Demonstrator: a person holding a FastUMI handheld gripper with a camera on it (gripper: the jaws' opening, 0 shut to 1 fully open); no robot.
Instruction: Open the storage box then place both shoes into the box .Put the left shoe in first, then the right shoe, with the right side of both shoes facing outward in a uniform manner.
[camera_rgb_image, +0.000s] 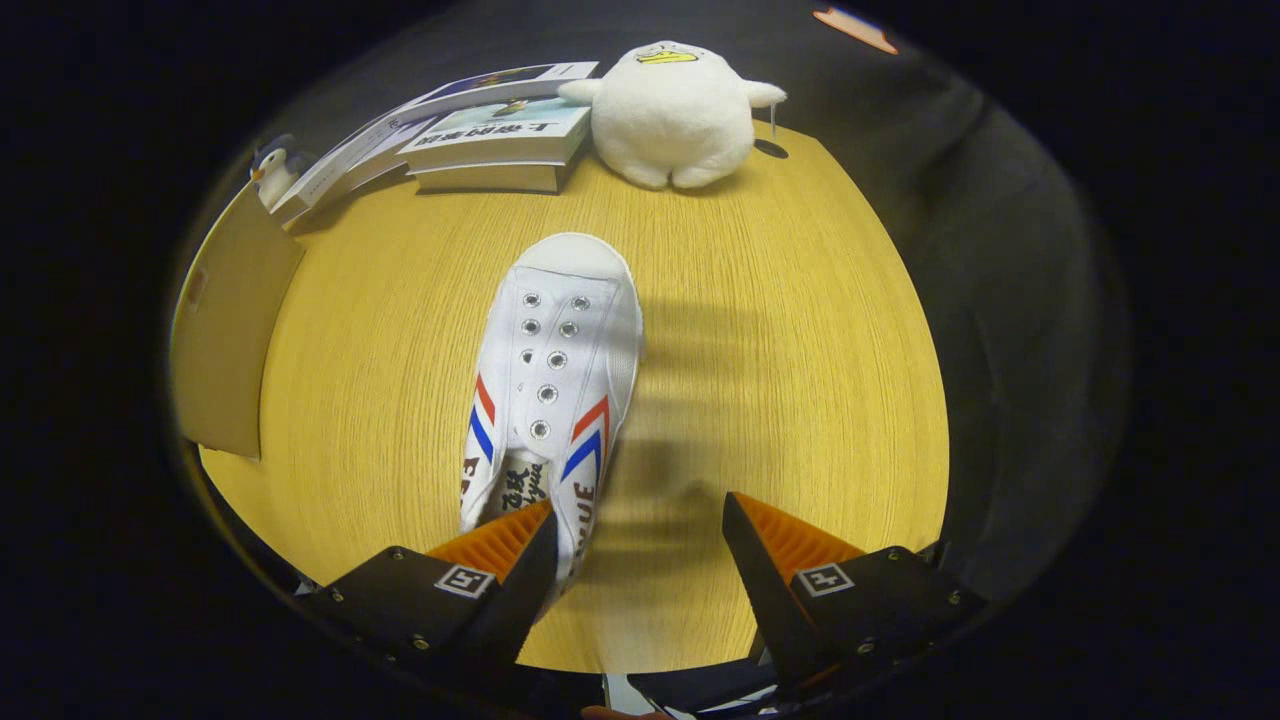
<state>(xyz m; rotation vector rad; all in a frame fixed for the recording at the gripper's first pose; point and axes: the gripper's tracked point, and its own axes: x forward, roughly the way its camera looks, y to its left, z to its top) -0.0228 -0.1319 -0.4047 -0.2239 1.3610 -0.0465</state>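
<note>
**Q:** What sits at the centre of the frame?

**A:** A white canvas slip-on shoe with red and blue side stripes (553, 380) lies on a round yellow wood-grain table (780, 400), its toe pointing toward the top of the frame and its heel end at the lower centre.

**Q:** And the gripper?

**A:** The black two-finger gripper with orange ribbed pads (640, 535) fills the bottom of the frame, its fingers spread wide apart. The left finger (500, 560) overlaps the shoe's heel end; whether it touches the shoe cannot be told. The right finger (790, 560) stands clear of the shoe over bare tabletop. Nothing is clamped.

**Q:** What lines the far side of the table?

**A:** At the top centre, a white plush duck toy with a yellow bill (672, 115) sits upright. Just left of it lies a stack of paperback books (495, 140), touching or nearly touching the toy. A small penguin figure (272, 168) stands at the upper left, beside the books.

**Q:** Anything at the left edge?

**A:** A tan cardboard panel (225, 330) stands at the left of the frame, along the table's rim, well apart from the shoe.
</note>
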